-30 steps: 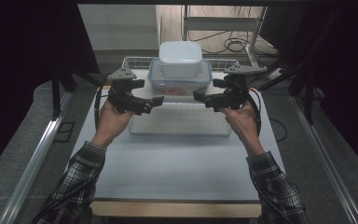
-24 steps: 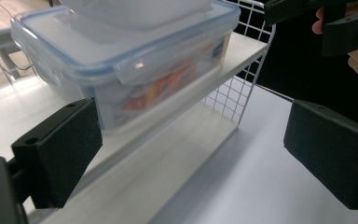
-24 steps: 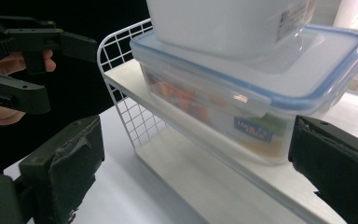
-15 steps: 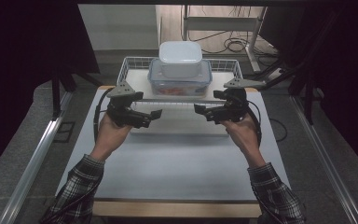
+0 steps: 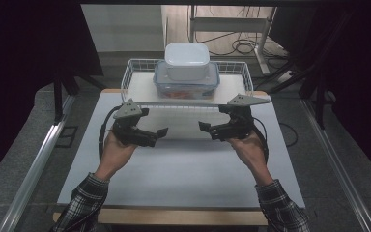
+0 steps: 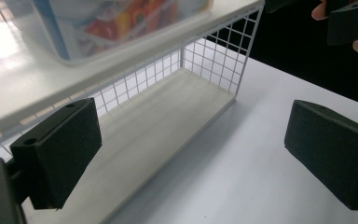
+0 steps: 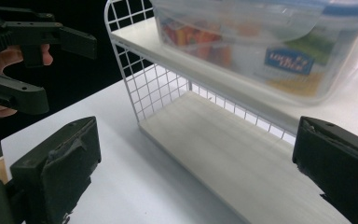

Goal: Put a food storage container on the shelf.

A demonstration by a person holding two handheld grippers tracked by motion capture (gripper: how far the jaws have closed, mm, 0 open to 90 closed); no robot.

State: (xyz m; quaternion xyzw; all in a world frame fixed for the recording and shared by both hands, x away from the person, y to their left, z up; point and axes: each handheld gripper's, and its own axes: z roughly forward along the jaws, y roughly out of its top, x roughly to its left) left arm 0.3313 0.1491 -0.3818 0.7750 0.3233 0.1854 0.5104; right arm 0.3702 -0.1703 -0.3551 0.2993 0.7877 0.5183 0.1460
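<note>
Both grippers empty, jaws wide apart. Left gripper (image 5: 162,131) over the bench's left half, right gripper (image 5: 204,126) over the right half, tips aimed at each other across the middle w/ a gap between — neither touching anything.

White wire rack (image 5: 134,77) sits at the bench's far edge, two levels: wooden bottom board (image 6: 163,126) on the white benchtop (image 5: 183,174), upper shelf (image 7: 205,70) above it. Bottom board bare in both gripper views.

On the upper shelf, centred — clear lock-lid food container (image 5: 187,86) w/ blue rim, colourful contents inside (can't ID), blue label facing the right gripper view. White lidded box (image 5: 187,60) stacked on top of it, touching.

Rack just beyond the jaws in both gripper views, near but apart. Other hand's gripper seen at the upper corner of each gripper view.
</note>
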